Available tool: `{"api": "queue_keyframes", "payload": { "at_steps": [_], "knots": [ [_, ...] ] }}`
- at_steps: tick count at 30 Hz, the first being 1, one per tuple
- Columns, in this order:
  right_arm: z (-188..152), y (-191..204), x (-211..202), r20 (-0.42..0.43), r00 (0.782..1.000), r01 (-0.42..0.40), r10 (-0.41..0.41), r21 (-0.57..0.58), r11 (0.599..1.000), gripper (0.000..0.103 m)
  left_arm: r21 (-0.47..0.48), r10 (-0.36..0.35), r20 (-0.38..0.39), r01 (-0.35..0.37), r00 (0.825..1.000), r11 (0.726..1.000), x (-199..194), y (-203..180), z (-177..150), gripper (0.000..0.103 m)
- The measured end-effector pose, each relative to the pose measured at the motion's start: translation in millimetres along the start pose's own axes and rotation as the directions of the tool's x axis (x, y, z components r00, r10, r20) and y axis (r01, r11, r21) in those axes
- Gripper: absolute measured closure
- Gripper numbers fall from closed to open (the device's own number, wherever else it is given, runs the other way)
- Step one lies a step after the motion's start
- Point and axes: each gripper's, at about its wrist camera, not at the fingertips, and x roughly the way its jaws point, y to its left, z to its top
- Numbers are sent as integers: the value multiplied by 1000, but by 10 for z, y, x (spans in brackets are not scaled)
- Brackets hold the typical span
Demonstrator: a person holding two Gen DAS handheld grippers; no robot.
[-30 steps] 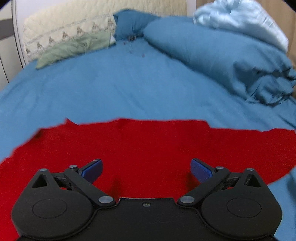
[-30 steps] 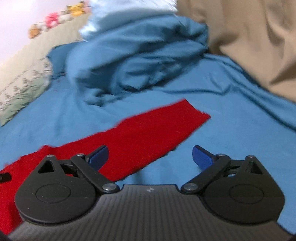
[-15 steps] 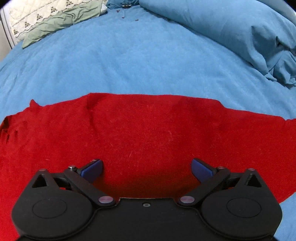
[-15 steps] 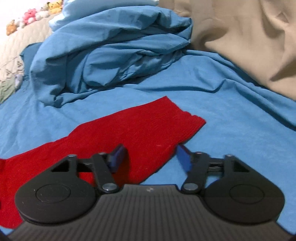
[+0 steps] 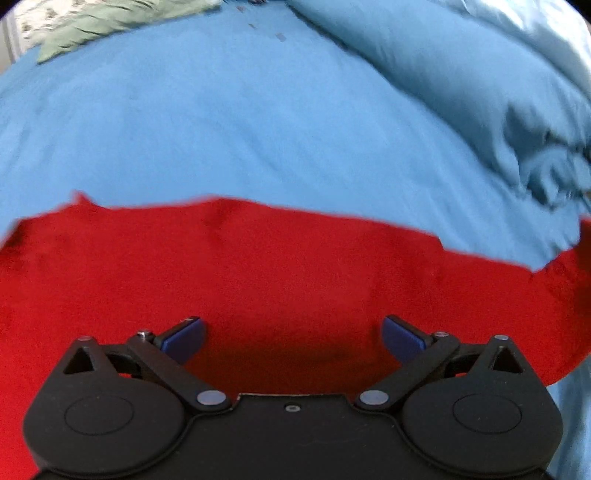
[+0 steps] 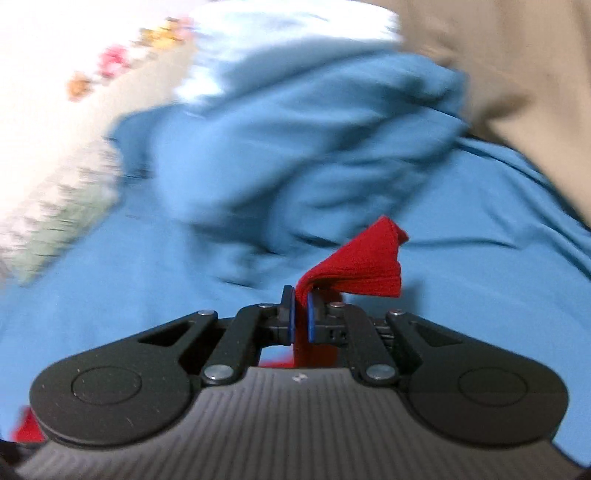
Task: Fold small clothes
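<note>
A red cloth (image 5: pixel 288 273) lies spread flat across the blue bed sheet (image 5: pixel 221 122). My left gripper (image 5: pixel 291 334) is open and hovers over the cloth's near part, touching nothing. My right gripper (image 6: pixel 301 319) is shut on the cloth's right end (image 6: pixel 362 266), which stands up bunched above the pads and is lifted off the sheet. The cloth's right end also shows raised at the far right of the left wrist view (image 5: pixel 583 236).
A bunched blue duvet (image 5: pixel 480 85) lies at the back right, also seen in the right wrist view (image 6: pixel 295 147). A green and cream pillow (image 5: pixel 110 22) is at the back left. A beige blanket (image 6: pixel 517 74) is at the right.
My right gripper closed on the cloth's right end and lifted it off the sheet. My left gripper stayed open and drew back slightly over the cloth.
</note>
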Motion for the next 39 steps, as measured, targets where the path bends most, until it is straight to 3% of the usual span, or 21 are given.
{"api": "queue_keyframes", "payload": {
  "at_steps": [2, 4, 6, 9, 11, 13, 15, 19, 21, 22, 23, 25, 27, 31, 35, 38, 39],
  "knots": [
    [68, 424, -92, 1, 994, -110, 110, -26, 994, 82, -6, 27, 31, -26, 999, 1000, -217, 279, 21, 0],
    [44, 885, -173, -12, 975, -224, 224, -64, 973, 82, -6, 63, 62, -63, 996, 998, -447, 635, -1, 0],
    [-110, 1442, -237, -56, 932, -362, 358, -108, 926, 82, -23, 108, 78, -107, 991, 994, -626, 997, -68, 0],
    [-535, 2132, -208, -161, 850, -522, 501, -131, 843, 82, -96, 190, 96, -181, 977, 979, -863, 1619, -313, 0],
    [-1000, 2550, -109, -260, 791, -600, 554, -146, 787, 82, -150, 228, 90, -213, 969, 965, -943, 1943, -482, 0],
    [-1539, 2855, 14, -357, 764, -625, 538, -202, 754, 82, -199, 252, 59, -236, 966, 951, -954, 2252, -700, 0],
    [-2024, 3004, 139, -445, 767, -607, 462, -272, 747, 82, -225, 253, 28, -240, 967, 944, -926, 2451, -870, 0],
    [-2457, 2962, 183, -504, 759, -606, 412, -316, 730, 77, -258, 221, 13, -211, 975, 943, -870, 2595, -1101, 0],
    [-2481, 2907, 88, -494, 760, -613, 421, -332, 716, 64, -262, 202, 10, -193, 979, 946, -857, 2584, -1126, 0],
    [-2456, 2854, 45, -498, 751, -624, 433, -324, 711, 44, -266, 189, 11, -180, 982, 947, -843, 2565, -1132, 0],
    [-2409, 2828, 15, -491, 750, -627, 443, -317, 712, 33, -272, 174, 14, -163, 985, 948, -850, 2543, -1125, 0],
    [-2251, 2774, -52, -459, 761, -622, 459, -311, 719, 28, -286, 128, 35, -113, 991, 952, -901, 2500, -1109, 0],
    [-2055, 2670, -117, -428, 779, -604, 459, -313, 733, 19, -288, 87, 61, -66, 994, 955, -964, 2393, -1053, 0],
    [-1697, 2514, -308, -338, 844, -530, 416, -404, 746, 4, -270, 23, 86, 1, 996, 963, -999, 2084, -895, 0],
    [-1508, 2179, -413, -309, 890, -444, 334, -429, 787, 0, -223, -22, 101, 45, 995, 974, -776, 1721, -675, 1],
    [-1542, 1908, -405, -302, 921, -363, 245, -442, 821, 0, -260, -46, 66, 62, 997, 964, -436, 1623, -607, 14],
    [-1626, 1767, -447, -296, 931, -332, 213, -446, 832, 0, -290, -50, 49, 62, 998, 955, -329, 1630, -622, 23]
  ]
}}
